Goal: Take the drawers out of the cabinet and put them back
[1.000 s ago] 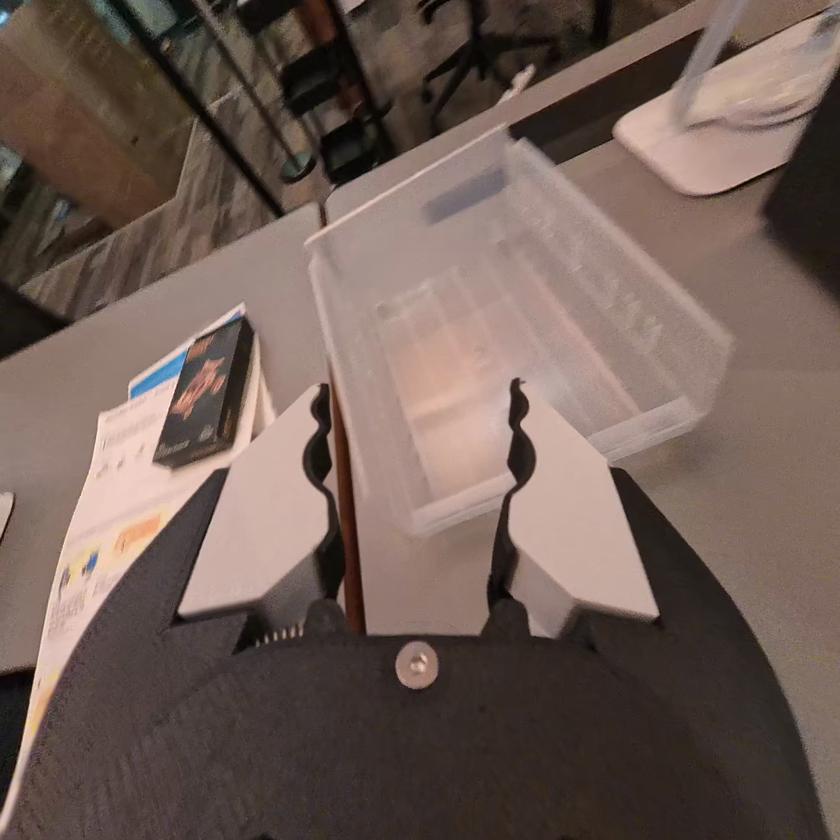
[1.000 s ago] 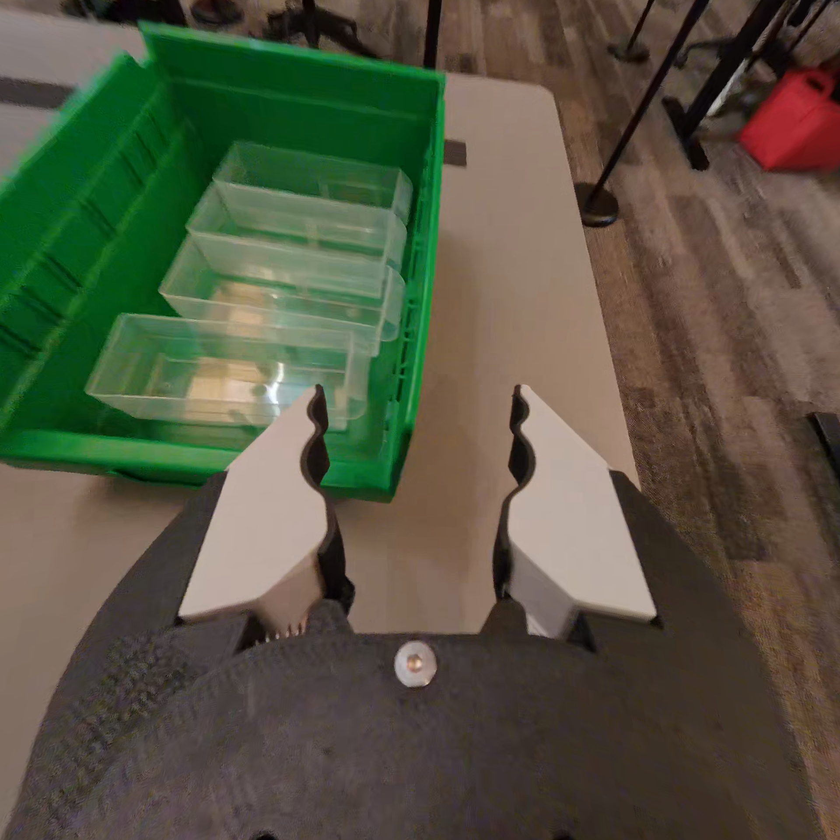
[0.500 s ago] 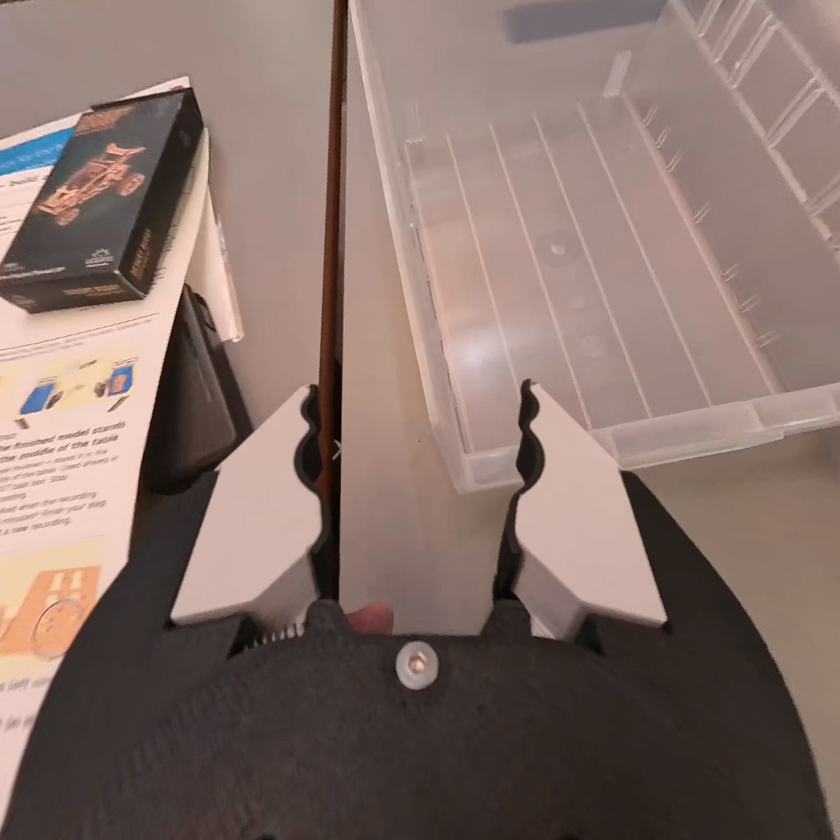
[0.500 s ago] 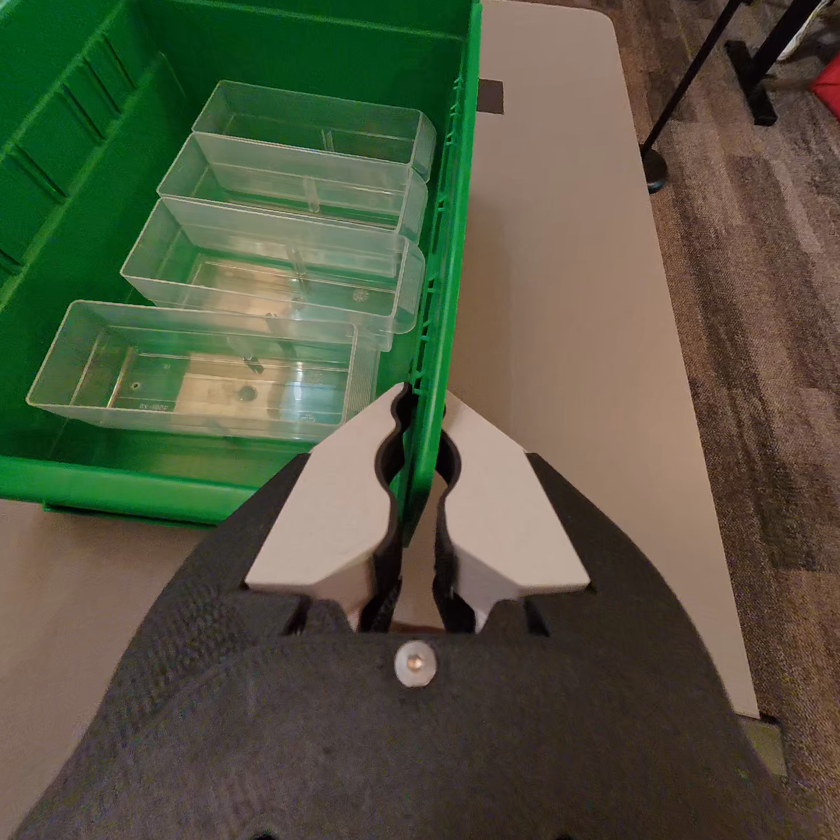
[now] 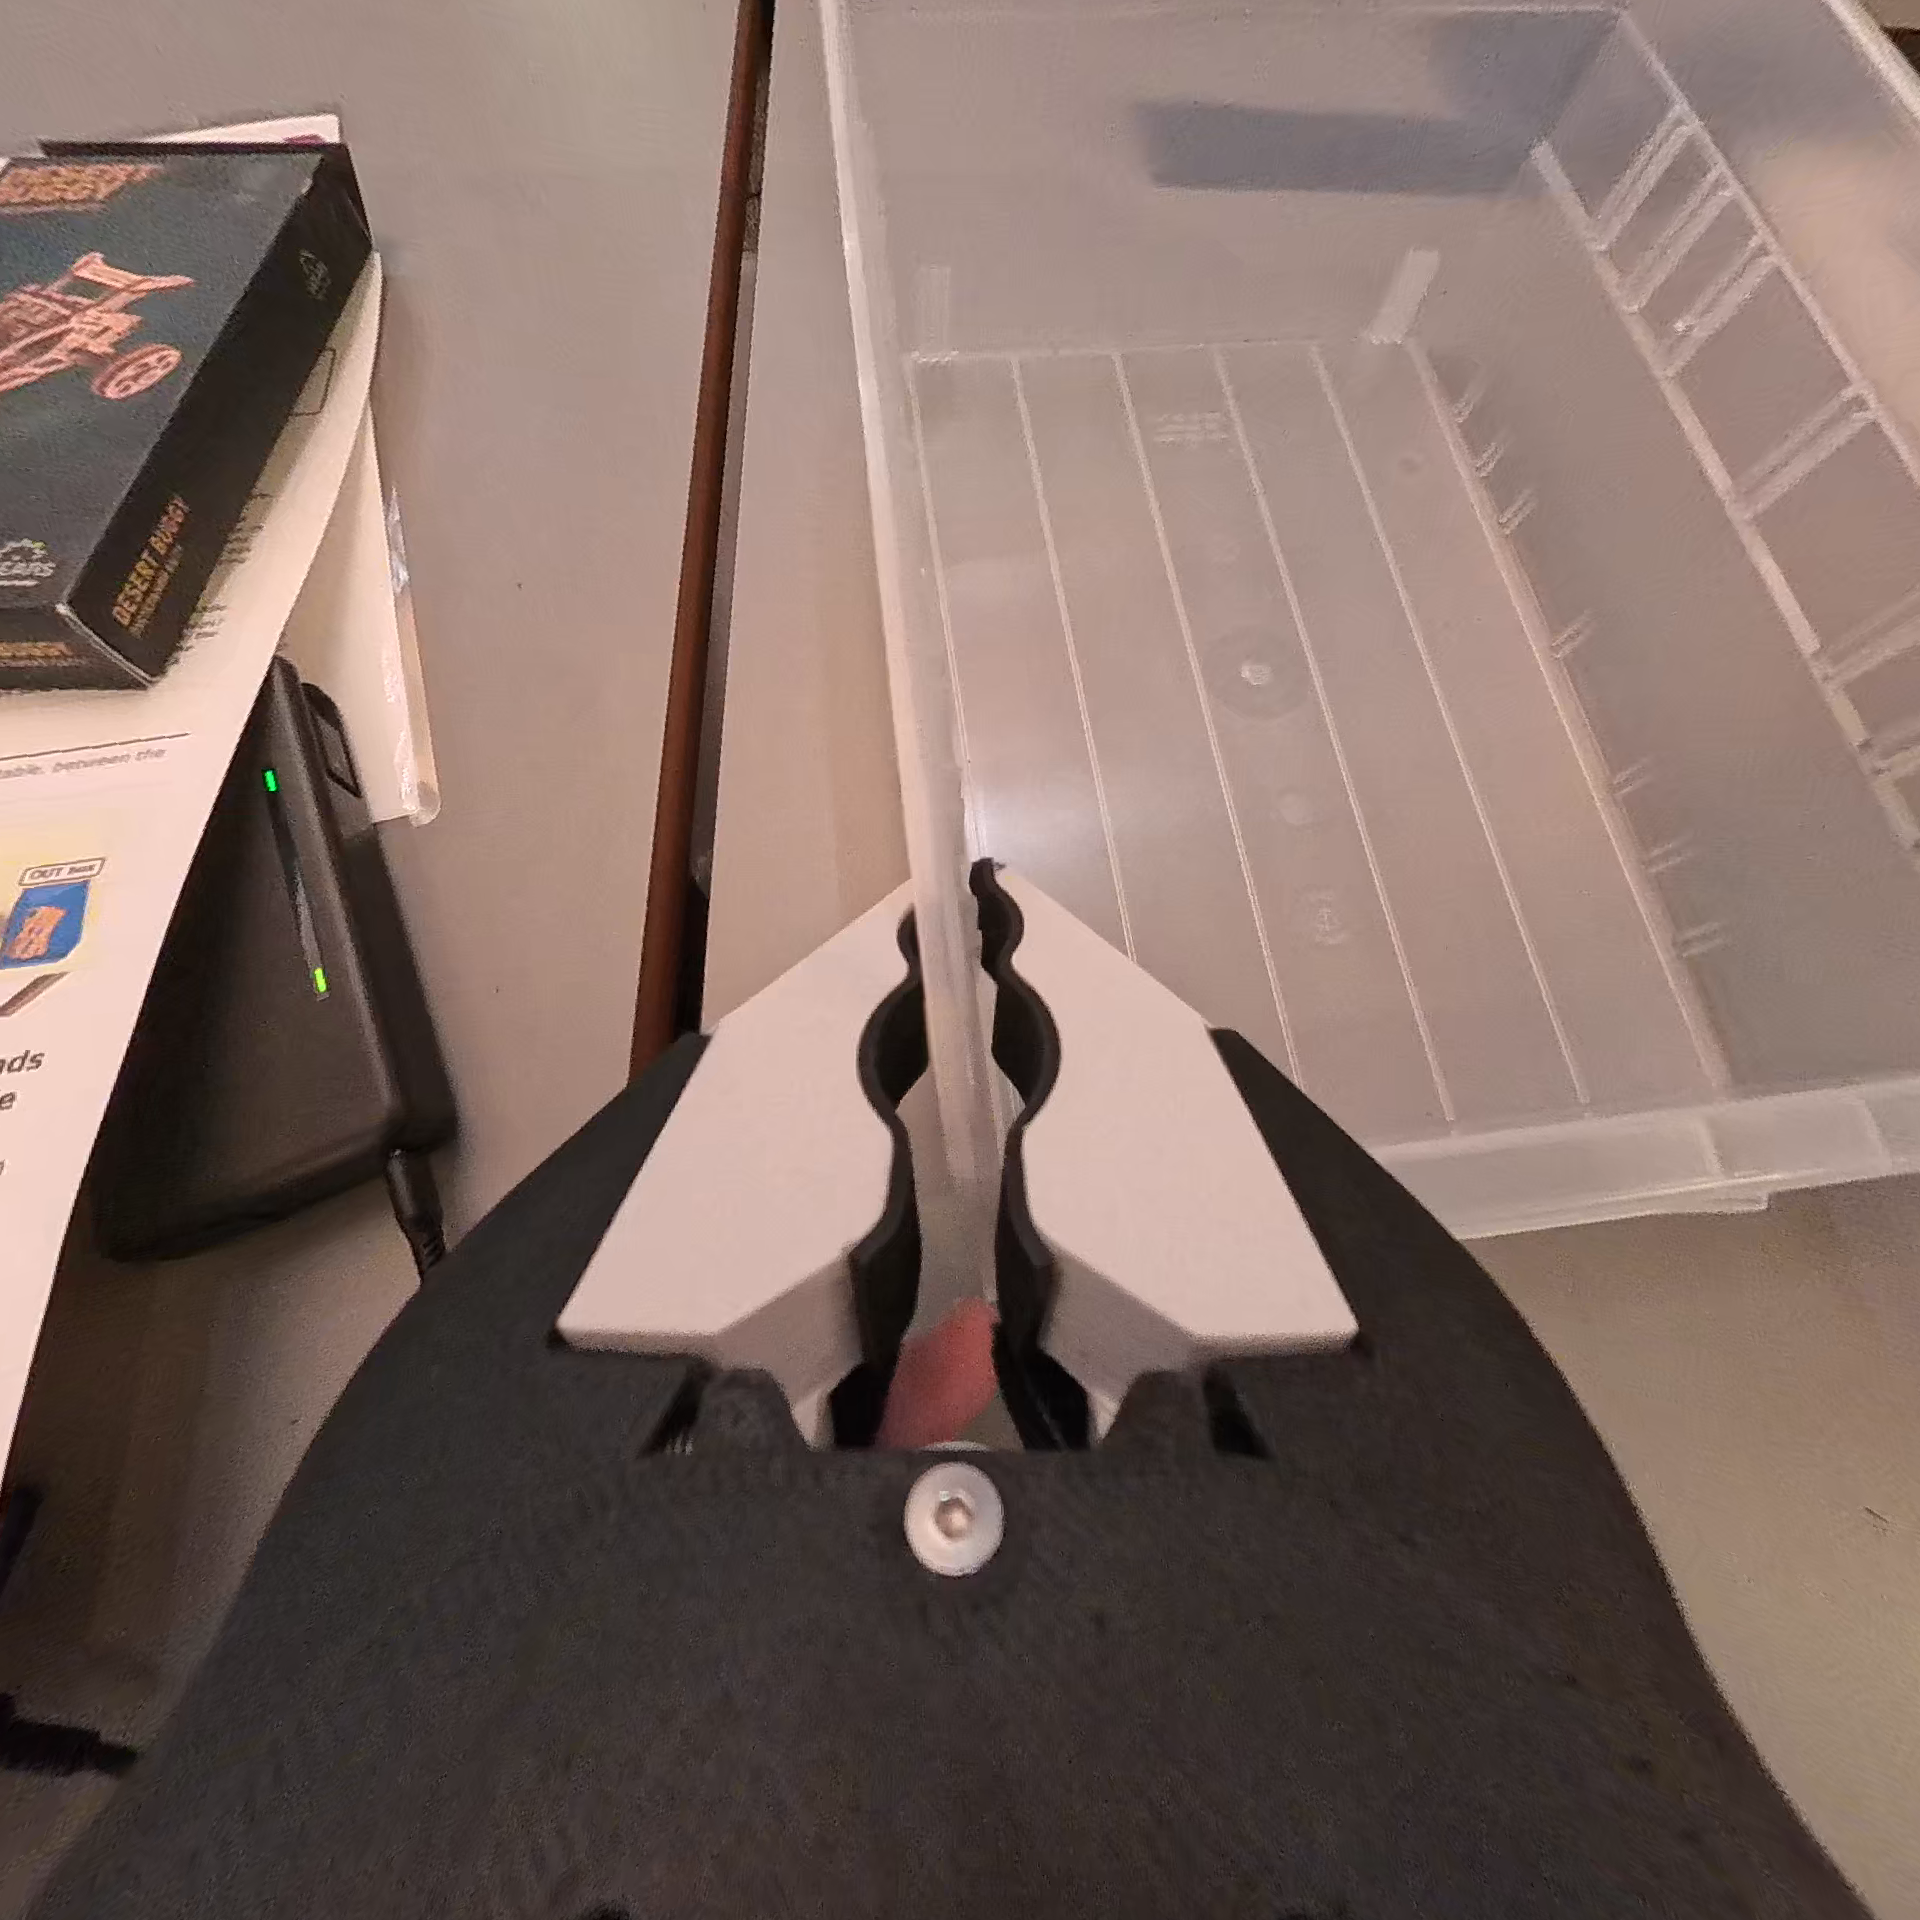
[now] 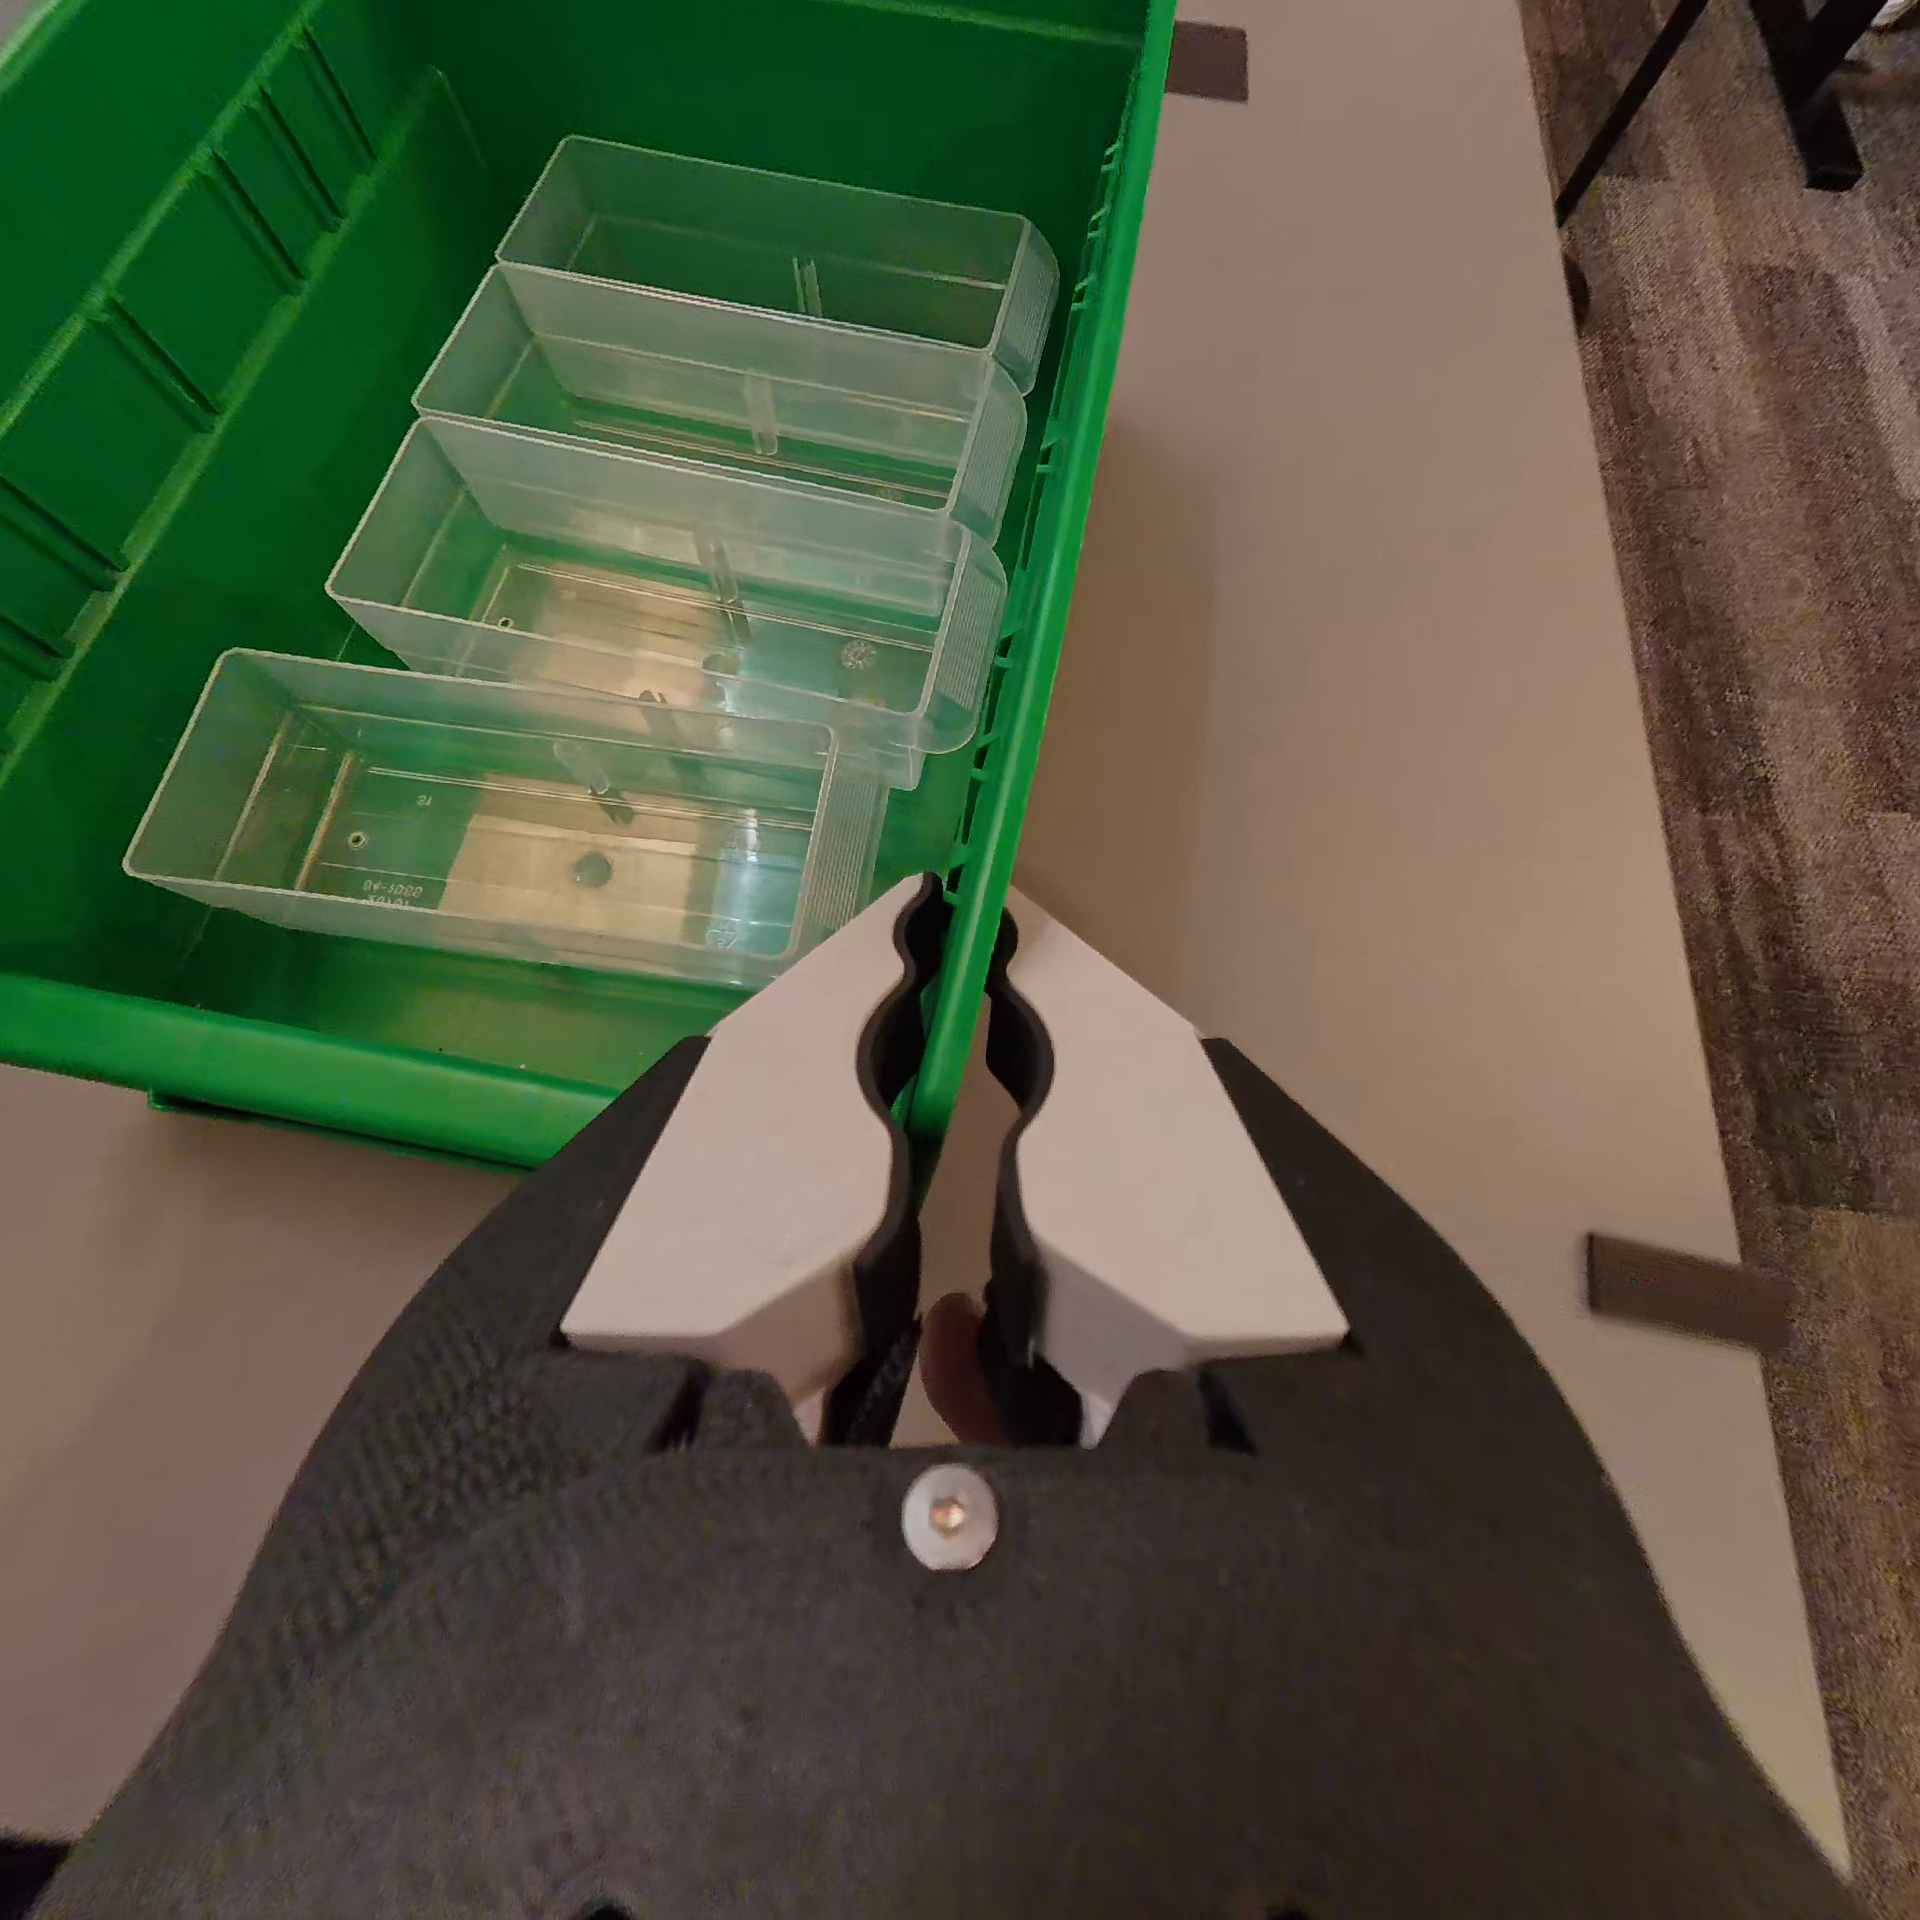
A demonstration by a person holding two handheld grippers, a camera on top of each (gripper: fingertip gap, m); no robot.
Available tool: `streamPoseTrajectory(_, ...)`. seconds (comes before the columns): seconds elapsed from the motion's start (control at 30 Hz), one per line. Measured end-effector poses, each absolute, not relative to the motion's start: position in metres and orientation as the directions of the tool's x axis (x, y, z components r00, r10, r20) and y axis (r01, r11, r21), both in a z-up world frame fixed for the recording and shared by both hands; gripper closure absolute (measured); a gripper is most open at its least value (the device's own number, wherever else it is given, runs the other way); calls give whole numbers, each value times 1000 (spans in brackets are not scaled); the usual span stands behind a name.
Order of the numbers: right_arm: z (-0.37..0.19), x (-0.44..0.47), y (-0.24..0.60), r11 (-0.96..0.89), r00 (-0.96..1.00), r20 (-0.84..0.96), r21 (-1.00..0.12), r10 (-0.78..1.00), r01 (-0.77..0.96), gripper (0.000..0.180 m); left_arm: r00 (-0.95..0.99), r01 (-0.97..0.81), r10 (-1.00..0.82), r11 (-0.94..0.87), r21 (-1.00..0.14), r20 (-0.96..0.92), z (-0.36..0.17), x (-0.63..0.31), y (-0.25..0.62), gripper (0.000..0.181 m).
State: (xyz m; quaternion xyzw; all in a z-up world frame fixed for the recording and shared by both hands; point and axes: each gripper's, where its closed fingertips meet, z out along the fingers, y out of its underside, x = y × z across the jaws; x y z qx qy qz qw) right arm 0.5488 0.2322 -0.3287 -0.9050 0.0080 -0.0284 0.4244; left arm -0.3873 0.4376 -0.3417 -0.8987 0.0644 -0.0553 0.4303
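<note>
Grey surface [image 6: 1299, 727] under everything. Green bin [image 6: 1049, 644] holding four clear drawers [image 6: 499, 831]; right gripper [image 6: 961, 914] pinching bin's right wall. Clear empty cabinet [image 5: 1351, 727] lying open-side-up; left gripper [image 5: 951, 914] clamped on its left wall.

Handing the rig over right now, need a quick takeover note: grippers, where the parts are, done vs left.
Left gripper: shut on the left wall of the clear cabinet, which lies on its back on the table, slots empty.
Right gripper: shut on the right wall of the green bin.
Drawers: four clear drawers lie side by side inside the green bin, none gripped.
Done: all visible drawers are out of the cabinet.
Left: release the bin wall, then slide each drawer back in, probably with the left steadying the cabinet.
</note>
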Motion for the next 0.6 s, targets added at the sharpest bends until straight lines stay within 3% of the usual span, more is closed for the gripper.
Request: streamPoseTrajectory(0.6,-323,457,98,-676,997,-12,-736,82,47,176,982,-23,-172,-532,-847,82,-297,-385,406,176)
